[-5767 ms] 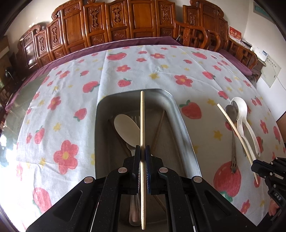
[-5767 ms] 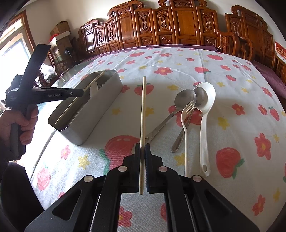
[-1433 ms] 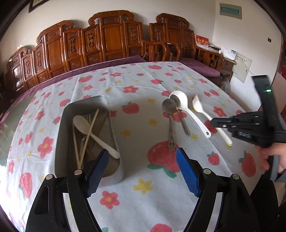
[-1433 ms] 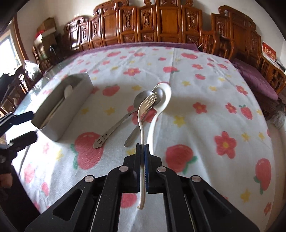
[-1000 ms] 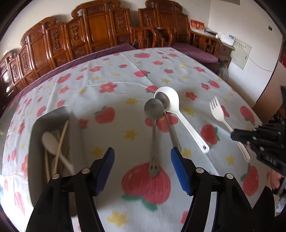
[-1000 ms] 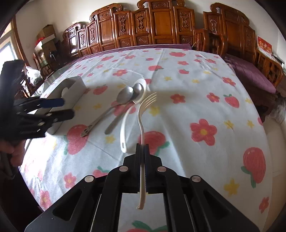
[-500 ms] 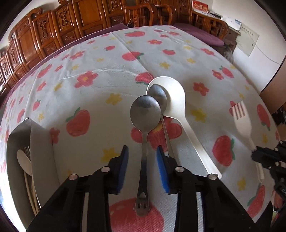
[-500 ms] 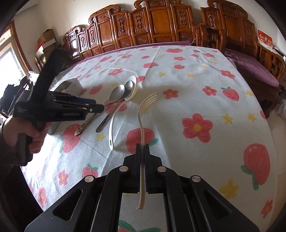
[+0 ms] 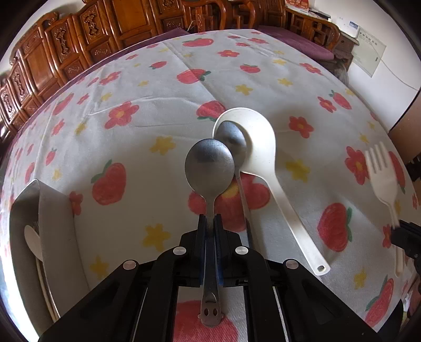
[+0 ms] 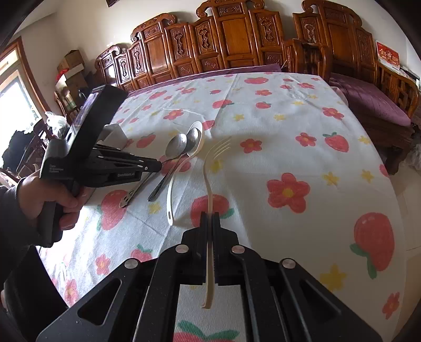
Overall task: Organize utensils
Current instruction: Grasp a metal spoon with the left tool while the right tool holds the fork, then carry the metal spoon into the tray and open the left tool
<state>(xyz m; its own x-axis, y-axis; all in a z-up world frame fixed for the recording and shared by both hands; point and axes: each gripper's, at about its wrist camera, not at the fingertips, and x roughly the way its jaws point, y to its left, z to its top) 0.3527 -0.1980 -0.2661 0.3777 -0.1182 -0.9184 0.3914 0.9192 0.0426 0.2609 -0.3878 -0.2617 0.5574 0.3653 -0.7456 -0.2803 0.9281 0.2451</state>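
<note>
Spoon (image 9: 209,168) clamped in left gripper (image 9: 210,223), bowl pointing forward.

Beyond my table, carved wooden chairs (image 10: 236,39) line a pale wall (image 10: 79,23). I see a bright window (image 10: 13,105) at left, stacked cardboard boxes (image 10: 71,68), and a purple-cushioned bench (image 10: 373,100) at right.

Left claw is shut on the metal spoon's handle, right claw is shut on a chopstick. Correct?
Not quite. The left claw is shut on the metal spoon, but the right claw holds the white plastic fork, as the right wrist view shows.
</note>
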